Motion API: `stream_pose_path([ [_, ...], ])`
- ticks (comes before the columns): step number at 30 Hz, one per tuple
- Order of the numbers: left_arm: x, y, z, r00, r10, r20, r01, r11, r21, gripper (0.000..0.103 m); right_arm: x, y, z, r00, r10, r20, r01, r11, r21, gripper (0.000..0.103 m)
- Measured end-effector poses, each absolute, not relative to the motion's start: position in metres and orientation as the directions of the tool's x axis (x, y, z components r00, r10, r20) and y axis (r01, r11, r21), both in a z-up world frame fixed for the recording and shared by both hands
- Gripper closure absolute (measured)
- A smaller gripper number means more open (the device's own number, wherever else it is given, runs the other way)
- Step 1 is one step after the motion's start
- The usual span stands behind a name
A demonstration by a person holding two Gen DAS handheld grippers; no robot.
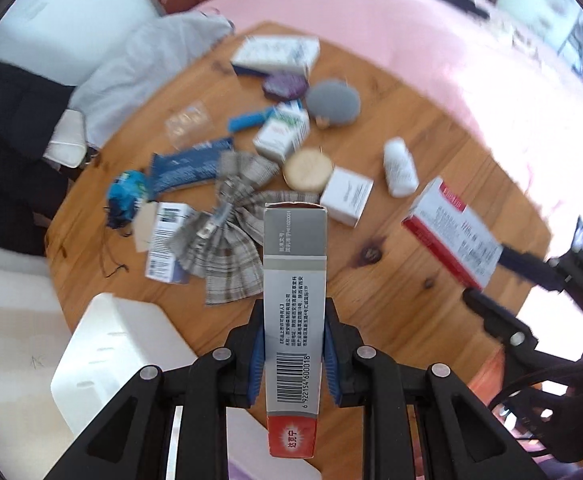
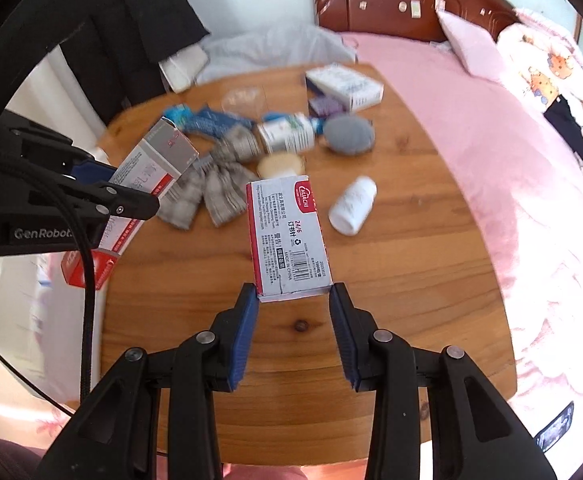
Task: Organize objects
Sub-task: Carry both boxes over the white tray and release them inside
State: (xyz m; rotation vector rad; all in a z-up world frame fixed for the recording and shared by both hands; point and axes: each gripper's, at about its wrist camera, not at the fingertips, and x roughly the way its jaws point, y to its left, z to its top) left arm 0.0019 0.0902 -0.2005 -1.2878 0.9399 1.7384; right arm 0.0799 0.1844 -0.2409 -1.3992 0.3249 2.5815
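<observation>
Clamped between the left gripper's point(image 1: 293, 344) blue pads, a grey-and-red medicine carton point(image 1: 294, 300) hangs lengthwise above the round wooden table point(image 1: 403, 280). Beside it the right gripper point(image 2: 294, 300), pointing steeply down, pinches the near end of one staple box point(image 2: 289, 236). A white storage bin point(image 1: 107, 360) sits at the table's edge, contents unseen. One white pill bottle point(image 2: 353, 206) lies on its side.

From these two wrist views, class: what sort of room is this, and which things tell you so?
Most likely a bedroom at home. A bed with a pink cover and a carved wooden headboard stands right beside the round wooden table, and pillows lie at the bed's head.
</observation>
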Motion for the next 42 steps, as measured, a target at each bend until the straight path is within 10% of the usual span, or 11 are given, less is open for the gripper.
stream_pose_path([
  [20, -0.010, -0.071, -0.029, -0.228, 0.489, -0.842, -0.774, -0.615, -0.148, 0.078, 0.102, 0.064, -0.078, -0.782, 0.032, -0.622, -0.134, -0.984, 0.118, 0.063],
  [42, -0.041, -0.190, -0.044, -0.372, 0.402, -0.837, -0.574, -0.808, -0.133, 0.078, 0.056, -0.014, -0.074, -0.717, -0.141, -0.682, 0.032, -0.985, 0.169, 0.063],
])
